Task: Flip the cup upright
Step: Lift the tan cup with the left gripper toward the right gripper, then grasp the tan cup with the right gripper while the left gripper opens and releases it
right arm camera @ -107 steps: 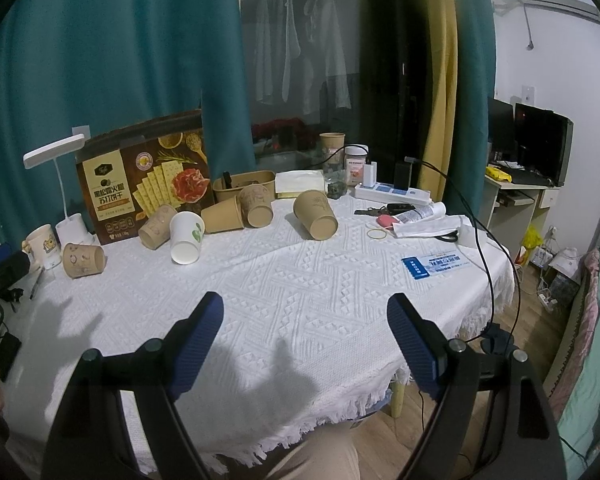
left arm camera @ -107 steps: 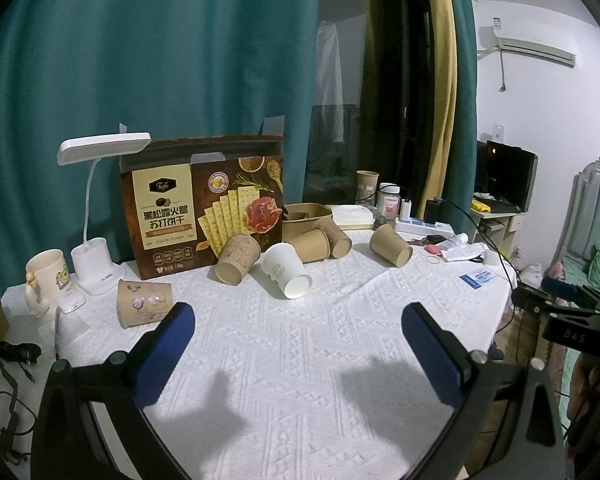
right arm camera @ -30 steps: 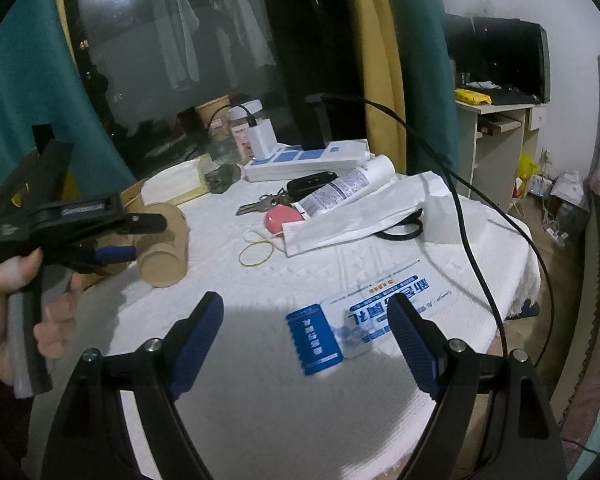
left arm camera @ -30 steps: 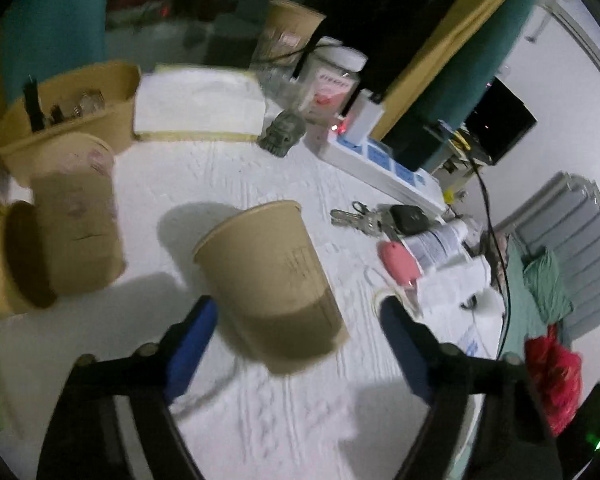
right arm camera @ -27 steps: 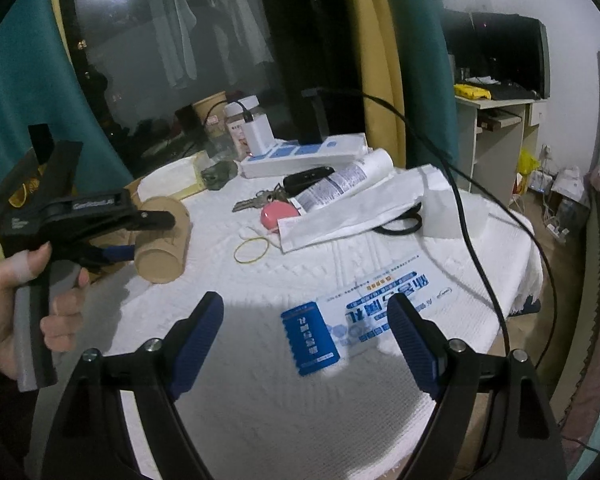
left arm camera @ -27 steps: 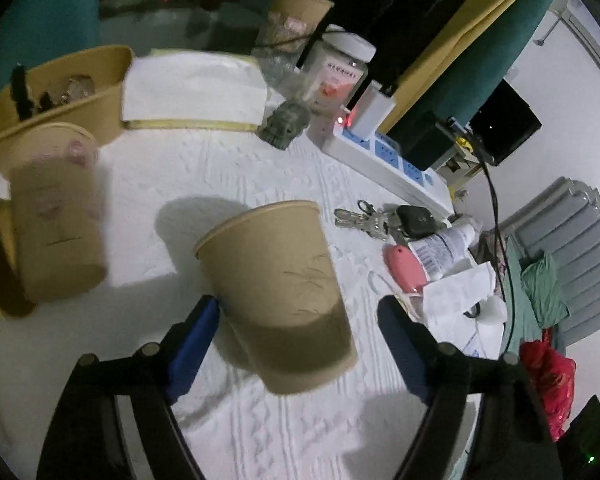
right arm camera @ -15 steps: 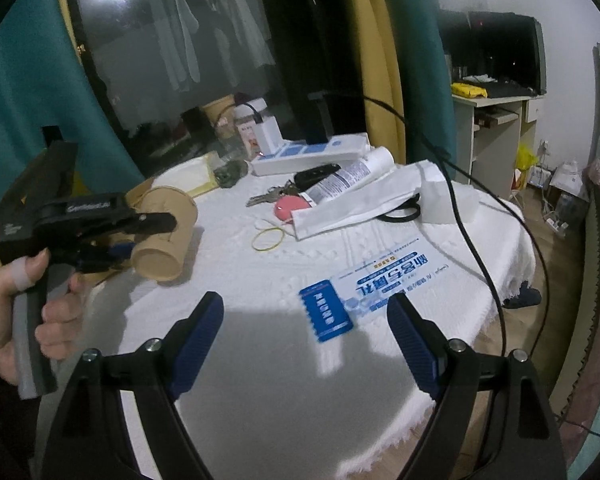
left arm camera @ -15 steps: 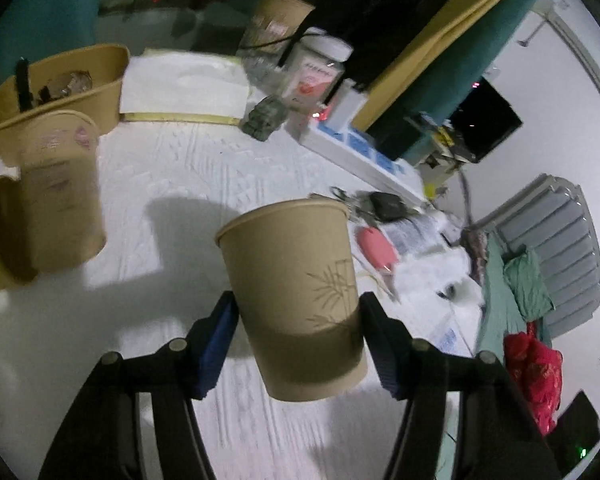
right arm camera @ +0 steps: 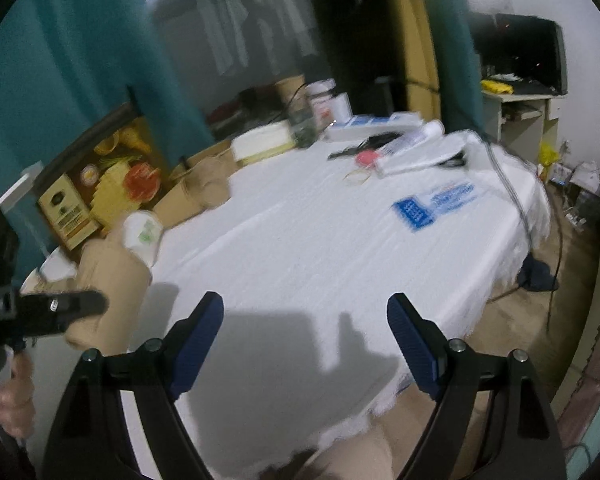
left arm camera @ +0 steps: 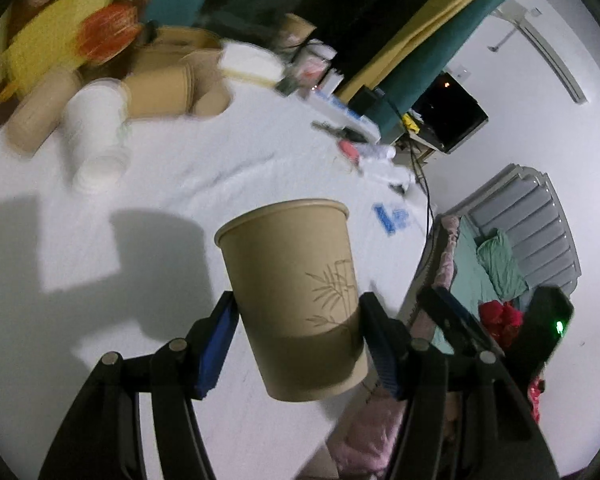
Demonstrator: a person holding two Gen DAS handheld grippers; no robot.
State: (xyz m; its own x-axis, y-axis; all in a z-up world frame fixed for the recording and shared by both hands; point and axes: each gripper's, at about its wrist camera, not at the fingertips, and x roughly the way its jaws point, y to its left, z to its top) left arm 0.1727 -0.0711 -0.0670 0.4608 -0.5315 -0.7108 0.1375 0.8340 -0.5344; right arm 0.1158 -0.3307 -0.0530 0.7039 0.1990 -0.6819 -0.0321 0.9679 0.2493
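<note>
The left hand-held gripper (left arm camera: 296, 336) clamps a tan paper cup (left arm camera: 296, 292) above the white-clothed counter (left arm camera: 172, 184); the right hand-held gripper (right arm camera: 305, 336) hangs open, empty.

Table (right arm camera: 300, 264) under a white cloth | far left edge: printed cracker box (right arm camera: 96, 184), brown paper cups lying on their sides (right arm camera: 196, 192), white cup (right arm camera: 142, 236) beside them | far side: white power strip (right arm camera: 374, 124), pink object (right arm camera: 366, 157), rubber band (right arm camera: 356, 177) | right side: blue-and-white card (right arm camera: 434, 202) lying flat.
</note>
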